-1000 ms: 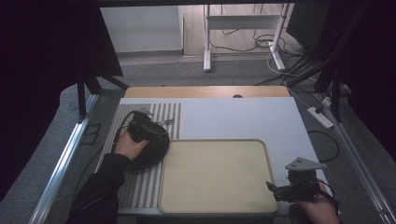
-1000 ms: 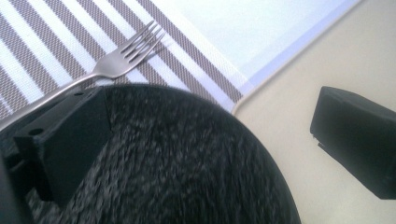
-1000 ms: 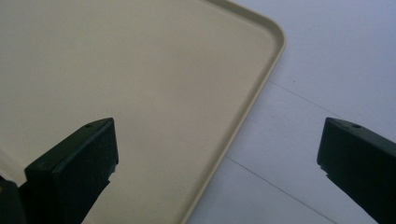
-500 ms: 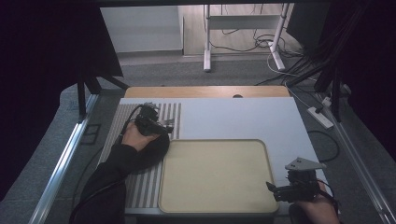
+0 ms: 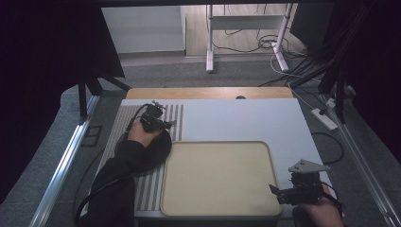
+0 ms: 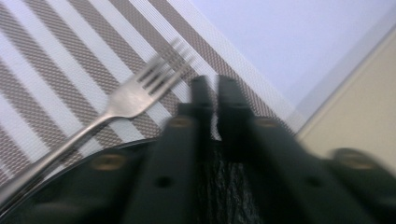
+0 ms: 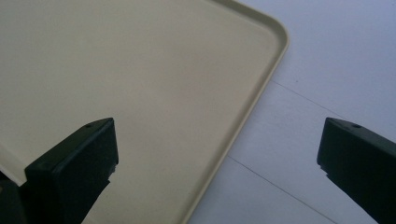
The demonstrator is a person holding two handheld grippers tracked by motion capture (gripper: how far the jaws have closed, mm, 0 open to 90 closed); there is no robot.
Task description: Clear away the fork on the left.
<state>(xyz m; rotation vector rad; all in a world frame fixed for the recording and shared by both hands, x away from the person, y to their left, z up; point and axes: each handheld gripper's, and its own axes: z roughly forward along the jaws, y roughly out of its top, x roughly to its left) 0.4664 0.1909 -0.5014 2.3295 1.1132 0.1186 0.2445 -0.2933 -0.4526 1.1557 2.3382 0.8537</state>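
Observation:
A black plate [image 5: 158,147] lies on a striped placemat [image 5: 142,189] at the table's left. A metal fork [image 6: 135,95] rests with its handle across the plate's rim and its tines out over the placemat [image 6: 46,70]. My left gripper [image 5: 171,124] hovers at the plate's far edge. In the left gripper view its jaws [image 6: 214,86] have just been closing and now stand together, with nothing seen between them and the fork just to their left. My right gripper [image 5: 278,193] is open at the near right corner of the beige tray [image 5: 217,179], nothing between its jaws [image 7: 217,154].
The beige tray [image 7: 140,70] takes up the middle of the white tabletop [image 5: 246,118], its left edge next to the plate. A wooden strip [image 5: 208,92] runs along the table's far edge. Cables and stand legs lie on the floor beyond.
My left hand has moved away from me across the plate to its far edge. The right hand has kept still.

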